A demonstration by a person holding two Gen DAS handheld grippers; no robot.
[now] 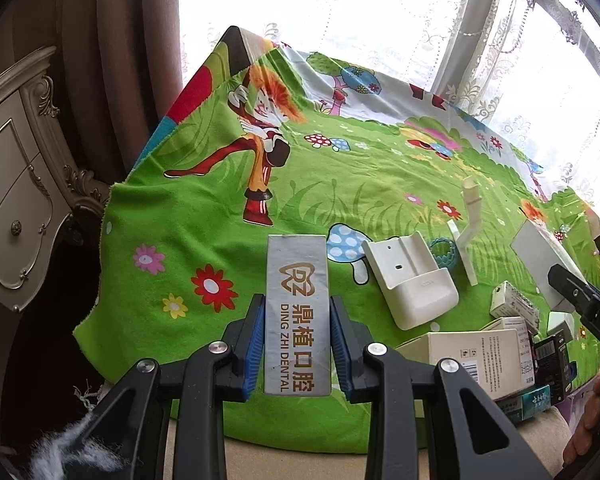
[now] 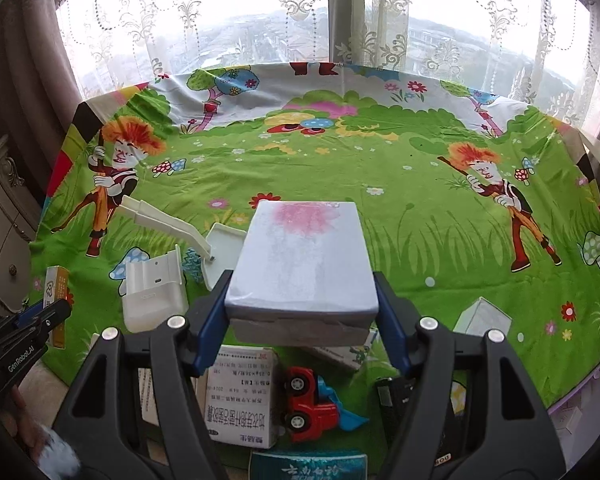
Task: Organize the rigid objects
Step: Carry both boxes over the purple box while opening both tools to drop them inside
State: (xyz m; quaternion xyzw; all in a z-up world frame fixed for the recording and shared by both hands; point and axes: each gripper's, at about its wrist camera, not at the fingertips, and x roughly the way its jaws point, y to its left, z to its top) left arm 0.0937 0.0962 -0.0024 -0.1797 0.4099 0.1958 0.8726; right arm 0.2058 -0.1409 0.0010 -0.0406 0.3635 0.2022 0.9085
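My left tongs [image 1: 297, 344] squeeze the tall dental box [image 1: 298, 312] up above the green cloth [image 1: 204, 208], and my right tongs [image 2: 302, 320] squeeze the flat grey box [image 2: 302, 256] above the toy truck [image 2: 312, 404].

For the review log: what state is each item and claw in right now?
left claw: shut on the dental box.
dental box: upright, held.
right claw: shut on the pale box.
pale box: held flat above the clutter.
white holder: lying on the green cloth.
toy truck: on its side.
medicine carton: lying flat.
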